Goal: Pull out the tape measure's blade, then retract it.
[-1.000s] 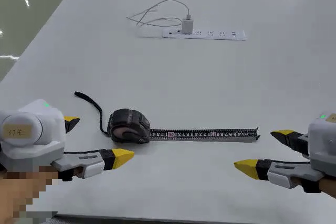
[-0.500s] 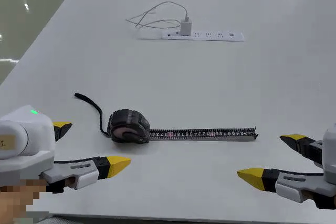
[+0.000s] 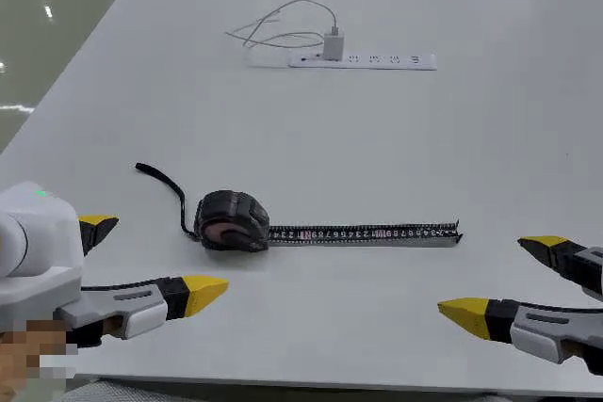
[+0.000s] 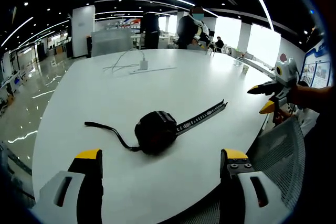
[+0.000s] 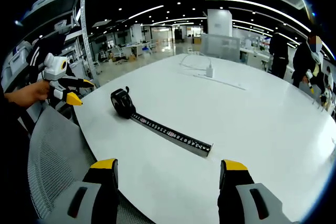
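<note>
A dark tape measure case lies on the white table, its blade drawn out flat to the right. A black wrist strap trails off to its left. My left gripper hovers open, near the front edge, left of and apart from the case. My right gripper is open too, to the right of the blade's tip with a gap between. In the left gripper view, the case and blade lie beyond my open left gripper. The right gripper view has the blade ahead of the open right gripper.
A white power strip with a plugged charger and a looped white cable lies at the far side of the table. A grey mesh chair stands at the table's near edge. People stand in the background of the hall.
Both grippers have drawn back toward the near edge and outward, away from the tape measure. The case and its extended blade have stayed where they lay.
</note>
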